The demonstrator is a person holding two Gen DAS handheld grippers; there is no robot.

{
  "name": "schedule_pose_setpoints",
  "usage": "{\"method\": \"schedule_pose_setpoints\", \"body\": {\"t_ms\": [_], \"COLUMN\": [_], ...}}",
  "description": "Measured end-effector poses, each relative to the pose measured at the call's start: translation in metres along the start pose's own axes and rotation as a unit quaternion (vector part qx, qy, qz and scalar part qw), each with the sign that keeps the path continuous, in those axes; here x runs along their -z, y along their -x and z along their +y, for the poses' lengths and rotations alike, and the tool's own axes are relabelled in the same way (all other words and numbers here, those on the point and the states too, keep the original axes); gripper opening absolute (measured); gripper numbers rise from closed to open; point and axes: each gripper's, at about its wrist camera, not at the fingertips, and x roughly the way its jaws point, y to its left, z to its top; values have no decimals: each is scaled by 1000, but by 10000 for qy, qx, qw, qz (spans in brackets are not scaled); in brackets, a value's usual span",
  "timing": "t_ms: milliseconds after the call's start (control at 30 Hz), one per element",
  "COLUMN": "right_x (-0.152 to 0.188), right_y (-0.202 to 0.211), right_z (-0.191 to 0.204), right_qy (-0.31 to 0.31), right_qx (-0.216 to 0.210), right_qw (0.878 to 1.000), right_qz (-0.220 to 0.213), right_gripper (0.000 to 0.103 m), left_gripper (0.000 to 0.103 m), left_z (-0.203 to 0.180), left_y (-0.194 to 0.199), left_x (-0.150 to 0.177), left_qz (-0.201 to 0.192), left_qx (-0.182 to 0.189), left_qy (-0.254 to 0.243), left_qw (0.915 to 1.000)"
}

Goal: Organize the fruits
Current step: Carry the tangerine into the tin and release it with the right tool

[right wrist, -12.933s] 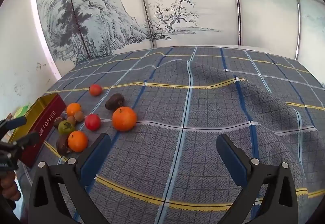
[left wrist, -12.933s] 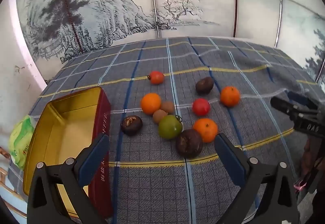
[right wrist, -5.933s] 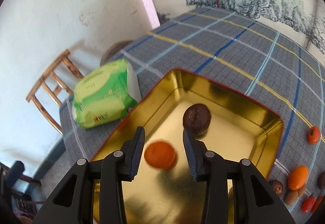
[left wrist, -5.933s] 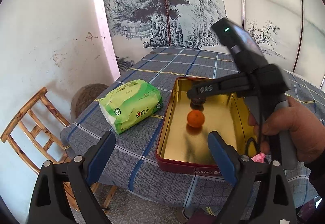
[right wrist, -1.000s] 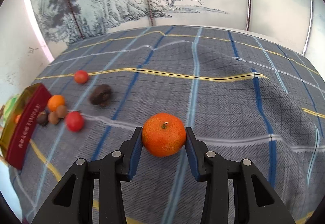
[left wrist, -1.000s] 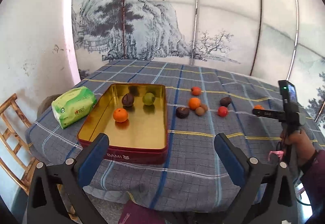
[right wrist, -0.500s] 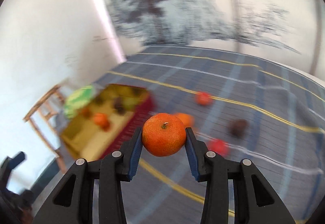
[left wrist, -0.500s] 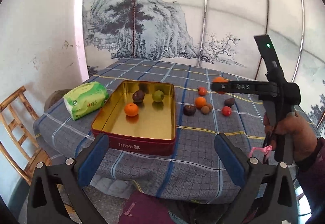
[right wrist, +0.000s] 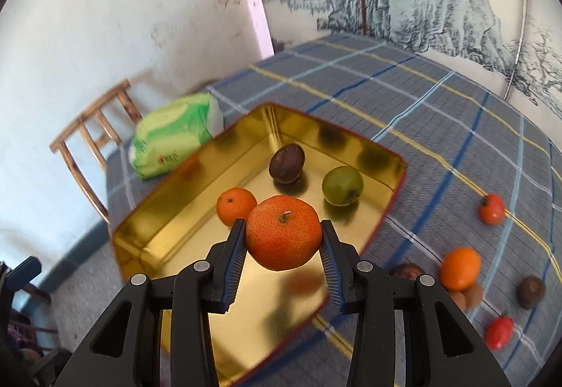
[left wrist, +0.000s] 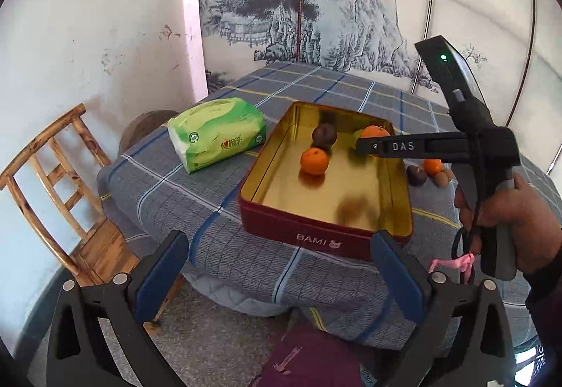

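My right gripper [right wrist: 282, 258] is shut on an orange mandarin [right wrist: 283, 236] and holds it above the gold-lined red tin [right wrist: 168, 190]. The tin holds another mandarin [right wrist: 232, 204], a dark brown fruit [right wrist: 286, 158] and a green fruit [right wrist: 341, 185]. In the left wrist view the right gripper [left wrist: 365, 144] hovers over the tin [left wrist: 316, 236] with the mandarin [left wrist: 375, 131] in it. My left gripper [left wrist: 277, 276] is open and empty, off the table's near edge. Several loose fruits lie on the plaid cloth right of the tin, among them an orange one [right wrist: 460, 268] and a red one [right wrist: 491, 208].
A green tissue pack [left wrist: 216, 137] lies on the cloth left of the tin. A wooden chair [left wrist: 52, 176] stands by the table's left corner next to the white wall. A painted screen stands behind the table. A person's hand [left wrist: 509, 211] holds the right gripper.
My right gripper has carried the mandarin from the right side of the table to above the tin. The left gripper has swung left and nearer the tin, still open.
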Motion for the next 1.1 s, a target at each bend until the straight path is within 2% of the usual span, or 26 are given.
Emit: {"method": "schedule_pose_setpoints", "body": {"t_ms": [300,667,833,933,1000,1100], "right_x": [-13,-25,-30,-26,-11,24], "right_y": [-30,-41,-21,5,33,76], "right_z": [-5,1,-5,-13,-21,-43], "right_qy": [-99,-205,-393,-485,-477,-465], "right_qx": [213,224,31,-38,50,416], "right_qw": [9993,9991,9992,9981,9965,9924], "right_qz": [295,295,-69,-375,-678,-1060], "right_gripper": [42,43,43,43,45,58], "left_gripper": [102,102,102,102,102,102], "left_z": [3,6,4,3,1,-5], "left_y": [-8,-12,-13,-12,-9,-5], "left_x": [4,6,7,7,7,6], "left_qz": [66,134,153,94,38,-62], "left_qx": [-36,-7,-4,-8,28,121], "left_qy": [-111,-107,-137,-203,-242,-341], "left_qw": [9999,9999,9998,9998,9997,9993]}}
